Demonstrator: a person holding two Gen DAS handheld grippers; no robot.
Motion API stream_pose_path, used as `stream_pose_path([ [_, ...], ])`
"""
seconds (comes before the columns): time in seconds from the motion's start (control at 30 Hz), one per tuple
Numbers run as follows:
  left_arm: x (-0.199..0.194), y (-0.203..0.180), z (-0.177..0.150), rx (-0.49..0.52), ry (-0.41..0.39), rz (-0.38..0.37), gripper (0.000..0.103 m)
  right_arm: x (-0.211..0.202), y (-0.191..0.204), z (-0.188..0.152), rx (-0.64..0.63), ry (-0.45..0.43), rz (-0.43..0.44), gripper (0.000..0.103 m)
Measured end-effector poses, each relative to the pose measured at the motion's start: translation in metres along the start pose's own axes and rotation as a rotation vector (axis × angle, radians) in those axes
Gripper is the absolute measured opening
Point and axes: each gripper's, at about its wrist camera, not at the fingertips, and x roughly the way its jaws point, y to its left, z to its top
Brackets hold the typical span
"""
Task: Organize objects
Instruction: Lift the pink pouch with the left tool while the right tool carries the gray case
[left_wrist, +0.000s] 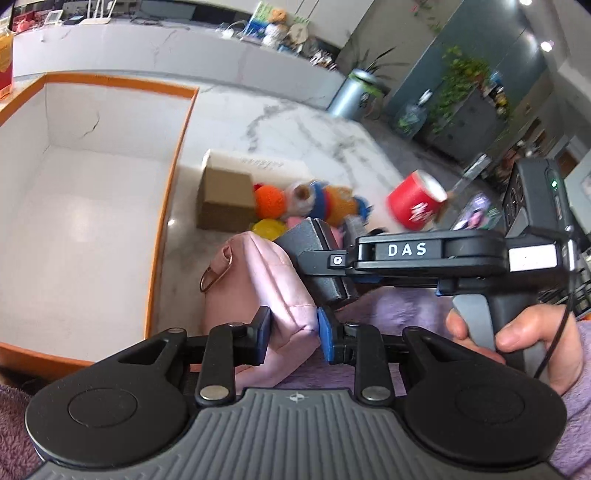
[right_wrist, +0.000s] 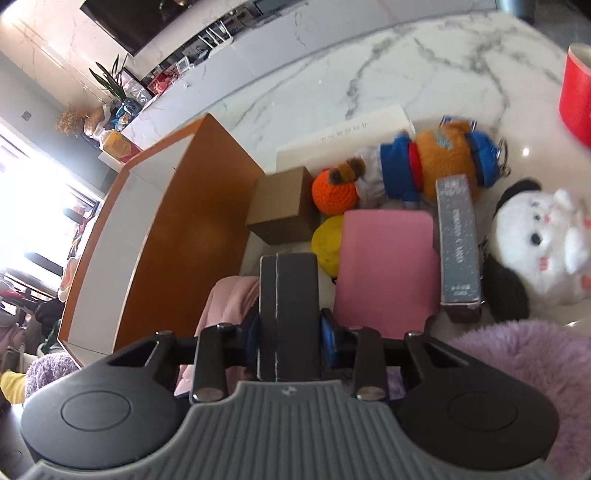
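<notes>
Pinching a soft, light pink pouch (left_wrist: 258, 295) at lower centre, the left hand-held gripper (left_wrist: 291, 332) dents its corner; the right hand-held gripper (right_wrist: 288, 328) clamps a rigid dark box (right_wrist: 288, 295) mid-frame.

A white marble countertop with grey veining (left_wrist: 295, 122) fills the foreground. Beyond it stands a pale marble-faced counter ledge (left_wrist: 155, 48), a grey cylindrical planter with long green leaves (left_wrist: 351, 94) and a dark teal wall panel (left_wrist: 476, 40). Bright daylight floods through a window (right_wrist: 33, 206).
</notes>
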Motion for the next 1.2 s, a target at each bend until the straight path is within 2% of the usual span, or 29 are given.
stream_pose_path([
  [0.17, -0.041, -0.008, 0.007, 0.016, -0.104, -0.086, 0.032, -0.041, 0.026, 0.004, -0.081, -0.100, -0.013, 0.035],
  [0.3, -0.077, -0.005, 0.019, 0.026, -0.193, -0.111, 0.032, -0.070, 0.058, 0.010, -0.152, -0.186, 0.011, 0.035],
  [0.43, -0.112, 0.014, 0.033, 0.011, -0.266, -0.107, 0.031, -0.082, 0.094, 0.019, -0.221, -0.229, 0.065, 0.035],
  [0.57, -0.131, 0.049, 0.043, -0.040, -0.312, -0.042, 0.031, -0.071, 0.128, 0.024, -0.259, -0.210, 0.123, 0.035],
  [0.7, -0.122, 0.086, 0.047, -0.110, -0.286, -0.014, 0.031, -0.043, 0.158, 0.026, -0.283, -0.168, 0.150, 0.035],
  [0.9, -0.099, 0.133, 0.034, -0.181, -0.174, 0.070, 0.031, 0.020, 0.178, 0.022, -0.261, -0.031, 0.134, 0.035],
  [1.2, -0.097, 0.169, 0.019, -0.187, -0.072, 0.082, 0.031, 0.090, 0.188, 0.004, -0.208, 0.128, 0.071, 0.035],
])
